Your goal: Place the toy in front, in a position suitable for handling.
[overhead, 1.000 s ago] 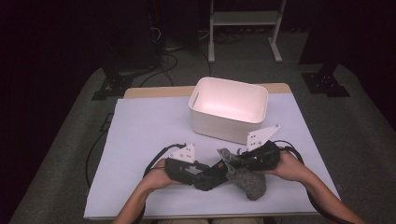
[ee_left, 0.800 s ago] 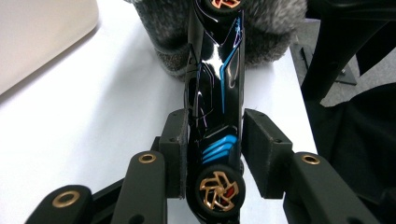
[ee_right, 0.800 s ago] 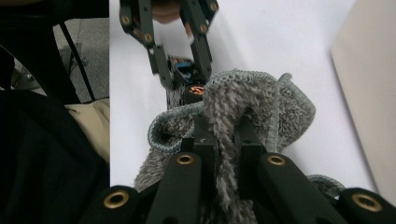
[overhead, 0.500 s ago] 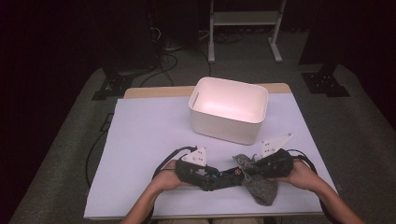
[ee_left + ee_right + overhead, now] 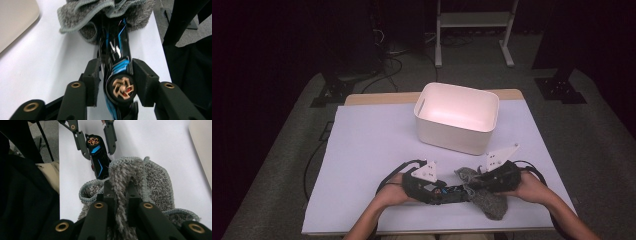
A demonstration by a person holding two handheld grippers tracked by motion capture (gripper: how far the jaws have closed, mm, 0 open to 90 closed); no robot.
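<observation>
A black tube with blue stripes [image 5: 113,47] and an orange emblem on its end cap lies on the white table sheet [image 5: 372,150]. My left gripper [image 5: 116,80] straddles its capped end. Its jaws have just been opening, and the pads [image 5: 93,80] now stand loosely beside the tube. A grey fuzzy cloth [image 5: 155,177] drapes over the tube's far end. My right gripper [image 5: 120,192] is shut on a fold of that cloth. In the high view the left gripper [image 5: 457,192] and right gripper [image 5: 472,182] meet nose to nose over the cloth [image 5: 487,200] near the front edge.
A white plastic bin [image 5: 457,117] stands open behind the grippers at mid-table. The table's front edge runs just below both hands. Cables trail from each gripper. A metal stand [image 5: 472,20] and dark equipment sit on the floor beyond the table.
Both grippers have come a little closer to the front edge, and the right one has sunk toward the table with the cloth. The cloth now lies lower, over the tube's end.
</observation>
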